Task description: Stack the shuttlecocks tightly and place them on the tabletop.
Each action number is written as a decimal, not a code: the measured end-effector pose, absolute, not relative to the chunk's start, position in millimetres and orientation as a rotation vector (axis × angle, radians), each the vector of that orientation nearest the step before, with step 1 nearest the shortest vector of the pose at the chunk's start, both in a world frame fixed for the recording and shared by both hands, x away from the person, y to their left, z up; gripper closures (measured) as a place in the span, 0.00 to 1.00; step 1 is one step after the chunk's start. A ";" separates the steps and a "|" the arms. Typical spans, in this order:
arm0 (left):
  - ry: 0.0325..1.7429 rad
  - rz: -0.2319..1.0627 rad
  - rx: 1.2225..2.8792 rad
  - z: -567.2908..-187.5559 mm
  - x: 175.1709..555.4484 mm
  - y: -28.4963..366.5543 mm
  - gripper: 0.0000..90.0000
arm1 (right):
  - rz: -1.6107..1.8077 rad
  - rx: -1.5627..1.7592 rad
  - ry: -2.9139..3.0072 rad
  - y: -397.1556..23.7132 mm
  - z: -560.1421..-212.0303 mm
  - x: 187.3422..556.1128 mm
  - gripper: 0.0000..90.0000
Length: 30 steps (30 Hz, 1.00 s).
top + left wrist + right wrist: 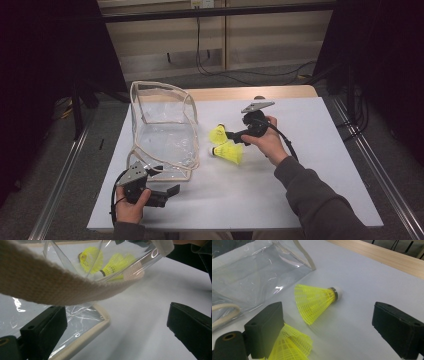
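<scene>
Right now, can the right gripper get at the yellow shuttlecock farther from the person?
Probably yes. The right gripper is open, its fingers flanking the far shuttlecock, which lies free on the white table, clear of the clear bag.

Glossy, crinkled clear plastic forms the bag [162, 135], edged in rough woven cloth tape (cream, matt). Beside the bag, two shuttlecocks [227, 145] show yellow plastic mesh skirts; under the bag, the desk [300, 150] is smooth, matt white
</scene>
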State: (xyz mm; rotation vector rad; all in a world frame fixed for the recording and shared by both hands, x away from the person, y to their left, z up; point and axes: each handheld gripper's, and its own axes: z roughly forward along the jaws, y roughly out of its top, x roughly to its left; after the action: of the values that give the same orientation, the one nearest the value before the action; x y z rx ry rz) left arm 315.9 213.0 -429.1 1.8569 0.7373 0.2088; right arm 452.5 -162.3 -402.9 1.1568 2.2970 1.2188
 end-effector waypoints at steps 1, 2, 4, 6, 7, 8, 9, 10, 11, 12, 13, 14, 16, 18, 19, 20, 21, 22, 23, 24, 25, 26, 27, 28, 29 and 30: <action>0.738 0.209 1.859 -429.0 315.9 213.0 0.03 | 1.224 1.158 2.295 -161.5 -403.4 452.9 0.11; 0.738 0.208 1.856 -429.1 315.9 212.9 0.03 | 1.228 1.158 2.296 -160.7 -404.1 453.4 0.11; 0.736 0.208 1.860 -429.1 316.1 212.6 0.03 | 1.218 1.156 2.302 -159.1 -405.2 454.1 0.11; 0.738 0.207 1.860 -429.1 316.1 212.6 0.03 | 1.214 1.155 2.306 -157.4 -406.1 454.7 0.11; 0.737 0.209 1.860 -429.1 316.3 212.7 0.03 | 1.213 1.153 2.308 -156.5 -406.4 454.9 0.11; 0.738 0.207 1.856 -429.3 316.3 212.7 0.03 | 1.211 1.154 2.307 -155.7 -406.8 455.2 0.11; 0.739 0.208 1.856 -429.3 316.3 212.8 0.03 | 1.211 1.152 2.307 -155.1 -407.1 455.6 0.12; 0.739 0.208 1.856 -429.2 316.3 212.8 0.03 | 1.212 1.157 2.307 -154.3 -407.3 455.8 0.12; 0.739 0.208 1.855 -429.2 316.3 212.7 0.03 | 1.215 1.158 2.308 -153.7 -407.6 456.2 0.12; 0.740 0.208 1.858 -429.1 316.3 212.7 0.03 | 1.212 1.154 2.311 -153.1 -407.9 456.7 0.12; 0.739 0.209 1.854 -429.2 316.4 212.7 0.03 | 1.211 1.153 2.311 -152.3 -408.0 457.1 0.12; 0.742 0.212 1.854 -429.1 316.4 212.9 0.03 | 1.212 1.152 2.313 -151.7 -408.2 457.4 0.13; 0.746 0.216 1.846 -429.1 316.4 213.1 0.03 | 1.209 1.148 2.315 -150.3 -408.7 457.9 0.13; 0.746 0.217 1.849 -429.0 316.6 213.5 0.03 | 1.203 1.143 2.318 -150.0 -409.6 458.5 0.13; 0.746 0.217 1.849 -429.0 316.7 213.5 0.03 | 1.199 1.145 2.318 -149.9 -410.1 458.8 0.13; 0.746 0.216 1.848 -429.1 316.8 213.4 0.03 | 1.196 1.150 2.319 -149.8 -410.6 458.9 0.13; 0.745 0.217 1.849 -429.2 317.0 213.4 0.03 | 1.196 1.147 2.321 -149.9 -411.1 459.3 0.13; 0.746 0.218 1.848 -429.1 317.0 213.4 0.03 | 1.193 1.148 2.321 -149.9 -411.4 459.5 0.13; 0.747 0.219 1.846 -429.1 317.0 213.4 0.03 | 1.191 1.146 2.322 -150.0 -411.8 459.8 0.14; 0.748 0.217 1.847 -428.8 317.0 213.7 0.03 | 1.191 1.148 2.323 -149.9 -412.1 459.8 0.14; 0.751 0.218 1.845 -428.8 317.1 213.8 0.03 | 1.192 1.147 2.323 -150.0 -412.4 460.2 0.14; 0.752 0.219 1.841 -429.0 317.2 213.7 0.03 | 1.191 1.151 2.322 -149.9 -412.6 460.4 0.14; 0.752 0.220 1.841 -429.0 317.4 213.7 0.03 | 1.186 1.151 2.322 -149.9 -412.6 460.6 0.15; 0.752 0.220 1.840 -429.1 317.6 213.6 0.03 | 1.182 1.146 2.321 -149.7 -412.7 460.9 0.15; 0.753 0.223 1.838 -429.2 317.7 213.4 0.03 | 1.178 1.145 2.322 -149.4 -412.6 461.0 0.16; 0.755 0.225 1.835 -429.3 317.8 213.3 0.03 | 1.179 1.145 2.324 -149.1 -412.5 461.1 0.16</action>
State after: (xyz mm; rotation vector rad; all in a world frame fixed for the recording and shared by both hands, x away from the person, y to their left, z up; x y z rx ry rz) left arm 317.8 213.3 -429.3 1.8346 0.7555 0.2253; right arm 461.1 -149.1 -412.5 1.1454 2.3241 1.1794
